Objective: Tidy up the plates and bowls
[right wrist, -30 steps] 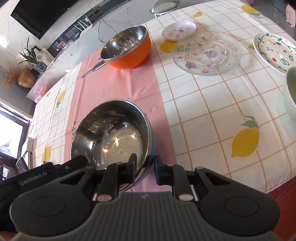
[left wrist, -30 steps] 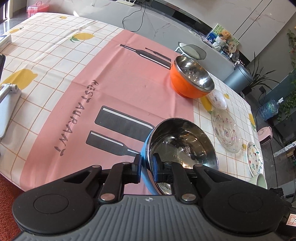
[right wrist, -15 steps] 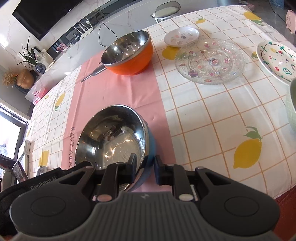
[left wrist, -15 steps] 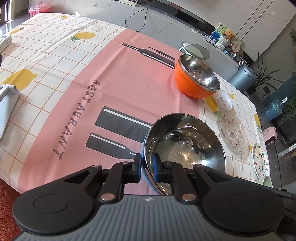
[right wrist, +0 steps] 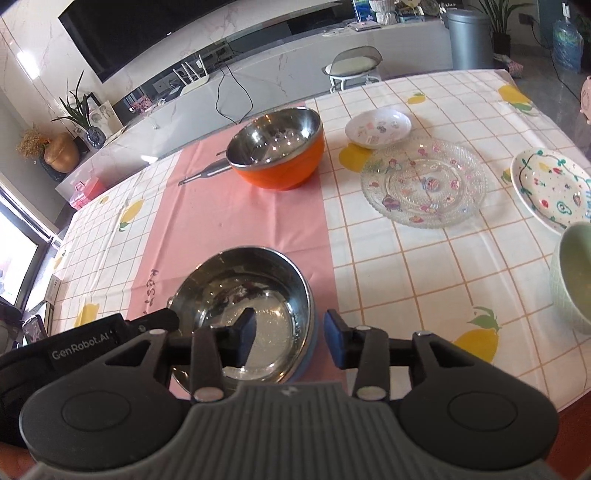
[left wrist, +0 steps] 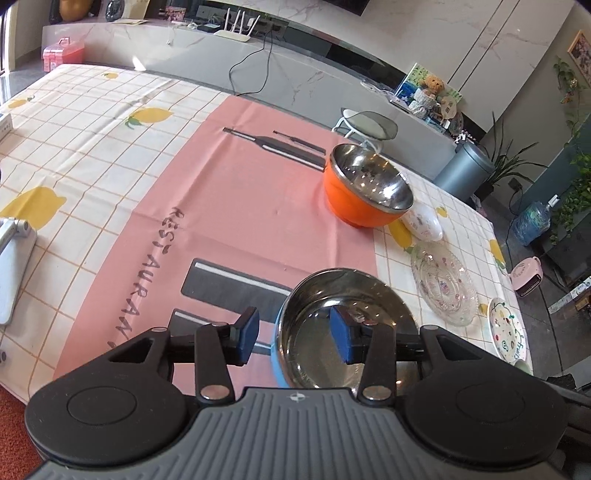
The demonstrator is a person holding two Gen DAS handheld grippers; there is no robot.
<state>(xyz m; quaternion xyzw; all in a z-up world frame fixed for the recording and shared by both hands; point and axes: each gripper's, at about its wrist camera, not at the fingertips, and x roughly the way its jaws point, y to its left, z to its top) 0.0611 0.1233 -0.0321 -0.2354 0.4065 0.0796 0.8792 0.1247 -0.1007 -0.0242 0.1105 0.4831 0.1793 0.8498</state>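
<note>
I am working in a home's living and dining room. The dining table wears a lemon-print tablecloth. Beyond it runs a marble TV console under a wall television, with a router, a teddy bear, houseplants and a bin.

Green cup right of the right gripper runs off frame; painted plate beyond it is clipped too.
</note>
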